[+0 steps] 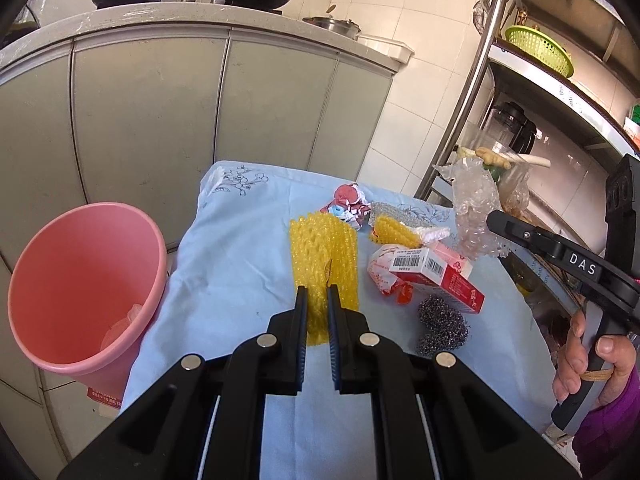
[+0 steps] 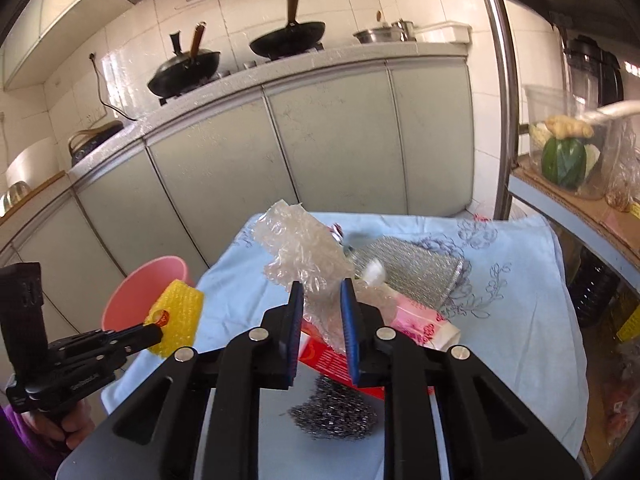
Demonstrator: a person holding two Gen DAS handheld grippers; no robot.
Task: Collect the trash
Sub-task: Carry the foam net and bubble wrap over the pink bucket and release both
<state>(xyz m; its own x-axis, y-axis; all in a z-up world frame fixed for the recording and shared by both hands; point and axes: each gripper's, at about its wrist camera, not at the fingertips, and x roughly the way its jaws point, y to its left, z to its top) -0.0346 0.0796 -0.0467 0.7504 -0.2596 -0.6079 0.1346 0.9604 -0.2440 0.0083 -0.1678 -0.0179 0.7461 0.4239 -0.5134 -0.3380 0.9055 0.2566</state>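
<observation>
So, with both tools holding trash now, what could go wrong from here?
1. The left tool pinches only an edge of the yellow foam net, so it may slip out before reaching the pink bin.
2. The right tool holds crumpled clear plastic wrap that hangs close to the red box; lifting could drag other trash off the blue cloth.

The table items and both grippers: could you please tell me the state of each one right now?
left gripper: shut on the yellow foam net, lifted.
right gripper: shut on the clear bubble wrap, lifted.
pink bin: upright, open, some clear plastic inside.
red box: lying flat on the cloth.
steel scourers: resting on the cloth, untouched.
</observation>
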